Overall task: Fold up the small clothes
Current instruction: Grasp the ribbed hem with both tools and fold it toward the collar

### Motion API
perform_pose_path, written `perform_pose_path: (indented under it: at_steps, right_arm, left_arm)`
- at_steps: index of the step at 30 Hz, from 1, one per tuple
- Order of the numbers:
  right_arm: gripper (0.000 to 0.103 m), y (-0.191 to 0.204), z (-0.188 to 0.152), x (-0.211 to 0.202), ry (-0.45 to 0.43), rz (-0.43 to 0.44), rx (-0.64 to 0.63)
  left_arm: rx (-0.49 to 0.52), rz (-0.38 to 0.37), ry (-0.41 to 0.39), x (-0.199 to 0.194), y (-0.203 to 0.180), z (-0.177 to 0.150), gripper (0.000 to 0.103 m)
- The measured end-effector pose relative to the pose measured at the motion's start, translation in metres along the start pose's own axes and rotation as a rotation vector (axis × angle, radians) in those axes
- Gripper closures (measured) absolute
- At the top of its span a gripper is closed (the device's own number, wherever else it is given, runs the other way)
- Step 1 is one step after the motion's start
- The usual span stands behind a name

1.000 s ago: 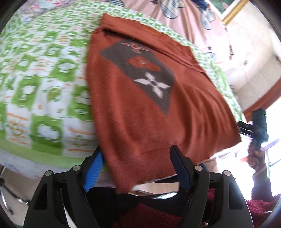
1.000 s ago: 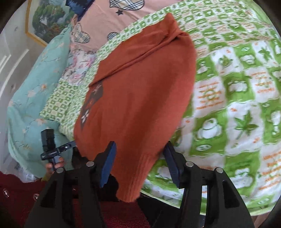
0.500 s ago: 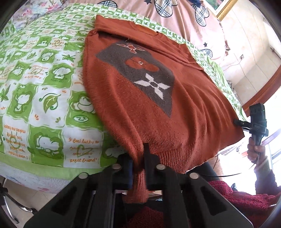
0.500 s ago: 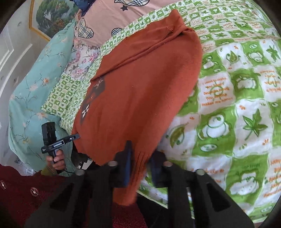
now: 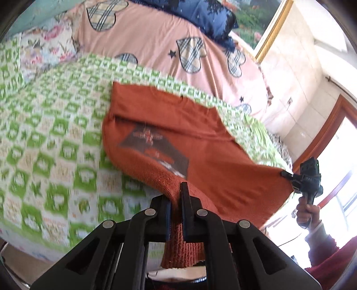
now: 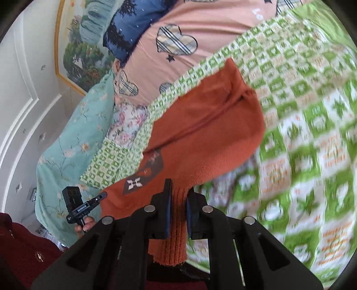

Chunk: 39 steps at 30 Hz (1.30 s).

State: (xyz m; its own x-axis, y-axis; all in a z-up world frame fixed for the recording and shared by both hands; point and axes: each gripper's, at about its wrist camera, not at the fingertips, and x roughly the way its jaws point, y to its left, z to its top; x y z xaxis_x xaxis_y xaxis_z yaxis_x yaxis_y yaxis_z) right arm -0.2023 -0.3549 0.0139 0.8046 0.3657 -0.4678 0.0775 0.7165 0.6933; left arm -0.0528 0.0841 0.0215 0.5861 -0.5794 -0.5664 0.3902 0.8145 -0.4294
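Jaws of the left gripper (image 5: pixel 176 208) are pinched on the ribbed hem of a rust-orange knitted sweater (image 5: pixel 169 125), one bottom corner hanging out below them. The right gripper (image 6: pixel 178 212) likewise clamps the opposite hem corner. Held at two corners, the hem lifts as one straight edge, apparently so that it can be carried toward the collar for a crosswise fold. Beyond the jaws, the sweater's body sags back onto the bed, where its upper part with the grey patterned panel (image 5: pixel 156 147) lies on a green-and-white printed quilt (image 5: pixel 55 133). Farther off lie a pink heart-patched cover (image 5: pixel 156 38) and, though blurred, probably a navy pillow (image 5: pixel 200 15).
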Motion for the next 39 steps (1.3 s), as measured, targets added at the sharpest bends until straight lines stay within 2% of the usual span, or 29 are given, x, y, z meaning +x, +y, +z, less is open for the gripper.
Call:
perform_pose_path:
  at_steps: [4, 9, 12, 17, 22, 28, 31, 33, 34, 35, 37, 38, 39]
  right_arm:
    - [0.091, 0.009, 0.042, 0.009, -0.057, 0.012, -0.034]
    - [0.091, 0.002, 0.100, 0.046, -0.092, -0.030, -0.033]
    - [0.091, -0.009, 0.140, 0.078, -0.086, -0.100, -0.027]
    - [0.091, -0.030, 0.191, 0.128, -0.057, -0.160, 0.000]
    - [0.091, -0.057, 0.226, 0.174, -0.017, -0.210, 0.040]
    - [0.090, -0.097, 0.238, 0.210, 0.030, -0.281, 0.099]
    - [0.087, -0.117, 0.234, 0.223, 0.069, -0.302, 0.157]
    - [0.087, -0.122, 0.229, 0.214, 0.049, -0.278, 0.195]
    - [0.086, -0.120, 0.225, 0.206, 0.025, -0.273, 0.195]
    - [0.085, -0.114, 0.221, 0.197, 0.000, -0.285, 0.175]
    - [0.081, -0.093, 0.210, 0.182, -0.040, -0.314, 0.088]
    - [0.081, -0.080, 0.203, 0.180, -0.038, -0.299, 0.034]
    - [0.081, -0.063, 0.192, 0.183, 0.000, -0.257, -0.052]
  left_arm:
    - [0.003, 0.011, -0.094, 0.003, 0.002, 0.037, 0.098]
    - [-0.011, 0.060, -0.153, 0.036, 0.015, 0.087, 0.098]
    - [-0.015, 0.102, -0.153, 0.066, 0.028, 0.121, 0.098]
    - [-0.055, 0.161, -0.119, 0.119, 0.059, 0.168, 0.098]
    - [-0.095, 0.186, -0.071, 0.168, 0.086, 0.196, 0.098]
    - [-0.106, 0.233, -0.006, 0.229, 0.110, 0.213, 0.098]
    - [-0.126, 0.261, 0.076, 0.264, 0.129, 0.212, 0.094]
    - [-0.150, 0.263, 0.120, 0.271, 0.136, 0.205, 0.093]
    - [-0.160, 0.246, 0.115, 0.267, 0.136, 0.201, 0.088]
    - [-0.163, 0.221, 0.105, 0.258, 0.131, 0.195, 0.078]
    - [-0.132, 0.196, 0.082, 0.238, 0.114, 0.183, 0.065]
    - [-0.107, 0.176, 0.068, 0.226, 0.101, 0.175, 0.061]
    - [-0.085, 0.153, 0.065, 0.218, 0.089, 0.167, 0.059]
